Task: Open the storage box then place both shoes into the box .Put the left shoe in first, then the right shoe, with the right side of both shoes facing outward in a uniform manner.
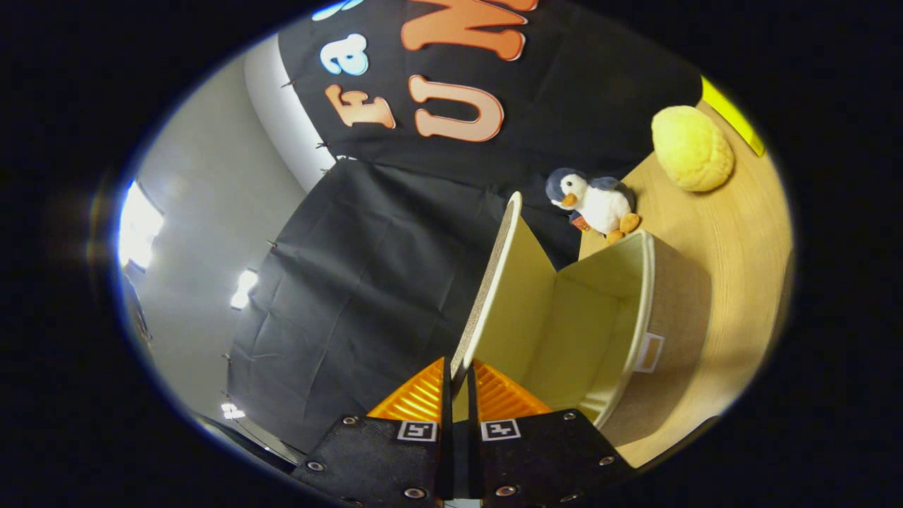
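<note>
Setting: pale wooden tabletop (741, 233) beyond and to the right of the gripper; black cloth booth wall (367, 282) behind it; grey room wall with bright lights off to the left
View: camera rolled, so the tabletop runs up the right side
Gripper (459, 384): fingers close together, both pressing on the near edge of the lid; one finger on each face
Lid (494, 282): thin flat panel of the storage box, woven beige outer face, cream inner face; raised, standing edge-on straight ahead from between the fingers
Storage box (670, 310): rectangular beige fabric box with cream lining and a small label window on its side; just ahead and right of the fingers, resting on the tabletop; mouth open, interior visible, nothing seen inside
Penguin toy (596, 201): small plush, white belly, dark blue head, orange beak and feet; on the tabletop beyond the box, near its far corner
Yellow plush (691, 148): round, bumpy, bun-shaped; farther beyond, apart from the penguin
Shoes: location cannot be told
</note>
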Available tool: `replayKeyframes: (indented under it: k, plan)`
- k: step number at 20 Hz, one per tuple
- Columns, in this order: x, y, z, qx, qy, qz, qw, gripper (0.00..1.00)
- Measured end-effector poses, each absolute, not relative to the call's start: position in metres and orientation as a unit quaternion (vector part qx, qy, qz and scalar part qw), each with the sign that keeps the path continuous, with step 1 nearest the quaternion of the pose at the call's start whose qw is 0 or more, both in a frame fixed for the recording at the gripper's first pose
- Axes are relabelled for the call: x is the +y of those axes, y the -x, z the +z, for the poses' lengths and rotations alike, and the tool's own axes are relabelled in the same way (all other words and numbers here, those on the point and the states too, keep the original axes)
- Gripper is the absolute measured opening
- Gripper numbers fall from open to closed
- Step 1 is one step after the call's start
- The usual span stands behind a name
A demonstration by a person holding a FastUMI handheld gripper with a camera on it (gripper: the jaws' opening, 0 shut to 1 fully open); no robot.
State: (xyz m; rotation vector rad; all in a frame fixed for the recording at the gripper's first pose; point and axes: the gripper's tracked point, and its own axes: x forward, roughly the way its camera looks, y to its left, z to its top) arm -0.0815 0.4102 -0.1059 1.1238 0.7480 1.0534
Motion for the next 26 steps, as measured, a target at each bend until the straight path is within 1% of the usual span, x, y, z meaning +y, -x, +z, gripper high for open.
replayKeyframes:
  k: [3,6,9,12,14,16,17,18,19,20,21,22,23,25,26]
  plan:
    - [0.452,0.077,-0.082,0.337,-0.465,0.472,0.669,0.09]
    - [0.504,0.084,-0.073,0.362,-0.443,0.482,0.663,0.09]
    - [0.551,0.085,-0.072,0.37,-0.407,0.487,0.678,0.09]
    - [0.59,0.079,-0.076,0.389,-0.395,0.475,0.683,0.11]
    - [0.607,0.083,-0.091,0.419,-0.382,0.469,0.677,0.16]
    - [0.604,0.086,-0.106,0.432,-0.347,0.456,0.696,0.21]
    - [0.597,0.086,-0.11,0.431,-0.335,0.454,0.704,0.3]
    - [0.593,0.081,-0.11,0.428,-0.327,0.45,0.712,0.35]
    - [0.587,0.076,-0.112,0.423,-0.322,0.446,0.72,0.47]
    - [0.579,0.074,-0.115,0.416,-0.314,0.44,0.731,0.52]
    - [0.569,0.07,-0.115,0.406,-0.306,0.432,0.745,0.61]
    - [0.553,0.068,-0.113,0.397,-0.297,0.419,0.76,0.65]
    - [0.537,0.064,-0.112,0.387,-0.288,0.406,0.776,0.74]
    - [0.501,0.057,-0.11,0.365,-0.269,0.373,0.809,0.82]
    - [0.481,0.051,-0.11,0.353,-0.26,0.355,0.825,0.84]
